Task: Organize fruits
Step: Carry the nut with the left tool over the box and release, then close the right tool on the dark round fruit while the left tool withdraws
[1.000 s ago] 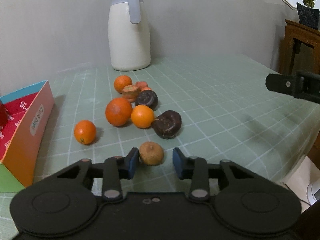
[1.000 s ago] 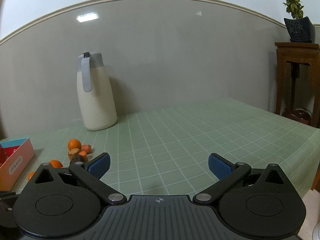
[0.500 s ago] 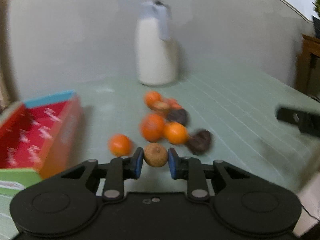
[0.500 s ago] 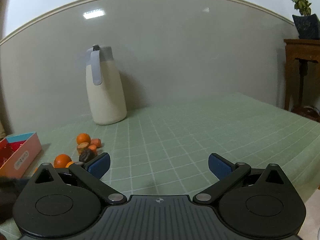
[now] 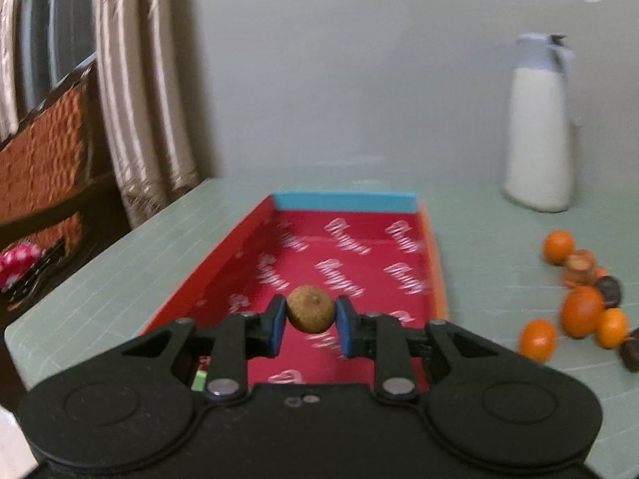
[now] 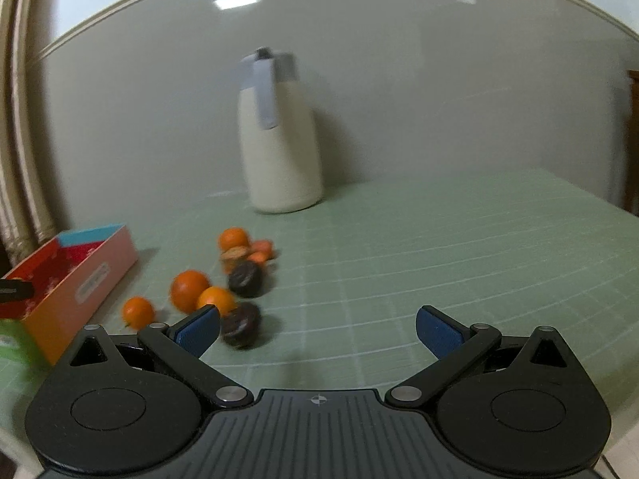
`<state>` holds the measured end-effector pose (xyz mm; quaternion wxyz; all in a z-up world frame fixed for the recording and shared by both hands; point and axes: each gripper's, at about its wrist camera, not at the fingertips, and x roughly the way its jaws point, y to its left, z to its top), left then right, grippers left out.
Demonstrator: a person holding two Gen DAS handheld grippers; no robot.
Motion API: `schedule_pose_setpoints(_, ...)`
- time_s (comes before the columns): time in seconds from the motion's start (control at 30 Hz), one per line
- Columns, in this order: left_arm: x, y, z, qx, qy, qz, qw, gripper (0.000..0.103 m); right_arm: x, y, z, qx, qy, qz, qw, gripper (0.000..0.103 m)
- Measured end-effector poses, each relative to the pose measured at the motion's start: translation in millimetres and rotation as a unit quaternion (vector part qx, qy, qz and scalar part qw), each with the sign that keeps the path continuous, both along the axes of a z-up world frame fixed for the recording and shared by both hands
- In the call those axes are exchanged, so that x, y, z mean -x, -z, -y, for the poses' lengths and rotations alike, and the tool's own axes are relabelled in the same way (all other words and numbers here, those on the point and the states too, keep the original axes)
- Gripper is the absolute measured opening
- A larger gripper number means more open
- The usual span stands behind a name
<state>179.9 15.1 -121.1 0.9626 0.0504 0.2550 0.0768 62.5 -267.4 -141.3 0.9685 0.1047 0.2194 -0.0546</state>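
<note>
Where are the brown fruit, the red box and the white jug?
brown fruit [image 5: 310, 313]: left wrist view, its front.
red box [image 5: 351, 255]: left wrist view, its printed floor.
white jug [image 6: 282, 159]: right wrist view, its body.

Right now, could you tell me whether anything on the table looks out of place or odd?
Nothing is spilled or damaged. The fruits lie loose in a cluster on the green mat beside the red box, not in it.
</note>
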Motion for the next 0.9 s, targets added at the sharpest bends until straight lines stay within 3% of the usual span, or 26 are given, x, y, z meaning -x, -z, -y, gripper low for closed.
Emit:
schedule_pose_setpoints(0.17, -7.2, 7.3, -12.8, 0.012, -0.017, -0.025, 0.9995, 0.017, -14.0, 1.9, -9.5, -0.007, -0.039, -0.013, 0.999, 0.103)
schedule_pose_setpoints(0.3, 2.3, 5.1, -14.6, 0.022, -0.022, -0.025, 0.9992, 0.027, -32.6, 3.0, -12.0, -0.008, -0.066, -0.026, 0.997, 0.103)
schedule_pose_setpoints(0.37, 2.3, 4.3, -15.3, 0.027, -0.022, -0.027, 0.999, 0.039, -43.6, 5.2, -11.9, -0.011, -0.074, -0.036, 0.997, 0.103)
schedule_pose_setpoints(0.43, 6.4, 0.9, -15.7, 0.03, -0.023, -0.022, 0.9991, 0.084, -49.7, 8.5, -11.8, -0.018, -0.082, -0.041, 0.996, 0.103)
schedule_pose_setpoints(0.47, 8.2, -0.9, -17.6, 0.029, -0.029, -0.015, 0.999, 0.09, -52.8, 9.6, -12.1, -0.021, -0.084, -0.044, 0.995, 0.103)
schedule_pose_setpoints(0.63, 23.7, -16.8, -25.5, 0.035, -0.025, 0.003, 0.9991, 0.09, -58.0, 11.9, -18.0, -0.022, -0.093, -0.034, 0.995, 0.102)
schedule_pose_setpoints(0.7, 30.9, -21.0, -34.8, 0.044, -0.032, 0.004, 0.9985, 0.09, -59.9, 12.0, -24.0, -0.006, -0.098, -0.033, 0.995, 0.065)
schedule_pose_setpoints(0.73, 34.4, -22.0, -39.7, 0.045, -0.037, 0.006, 0.9983, 0.091, -63.2, 13.4, -26.7, -0.001, -0.1, -0.043, 0.994, 0.061)
schedule_pose_setpoints(0.9, 54.9, -26.2, -65.9, 0.041, -0.066, 0.018, 0.9968, 0.092, -69.0, 19.0, -27.0, -0.012, -0.098, -0.056, 0.994, 0.061)
